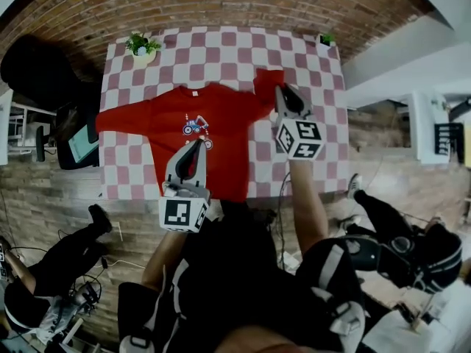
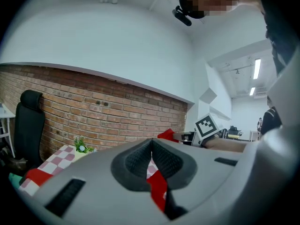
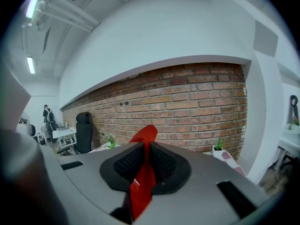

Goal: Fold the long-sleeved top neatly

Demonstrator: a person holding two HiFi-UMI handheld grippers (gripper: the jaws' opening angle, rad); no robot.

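The red long-sleeved top (image 1: 176,120) lies spread on the checked table (image 1: 221,50), its printed front facing up. My right gripper (image 1: 282,88) is shut on the top's right sleeve (image 1: 268,81) and holds it raised above the cloth. In the right gripper view the red fabric (image 3: 146,134) sticks out past that gripper (image 3: 145,146). My left gripper (image 1: 199,142) hovers over the top's middle near the print. In its own view the left gripper (image 2: 151,146) is shut, with a strip of red fabric (image 2: 158,189) running down from the pads.
A small potted plant stands at each far corner of the table (image 1: 141,46) (image 1: 327,40). A black office chair (image 1: 37,68) and a brick wall (image 3: 197,102) are beyond the table. People sit on the floor at the near left (image 1: 51,259) and near right (image 1: 412,248).
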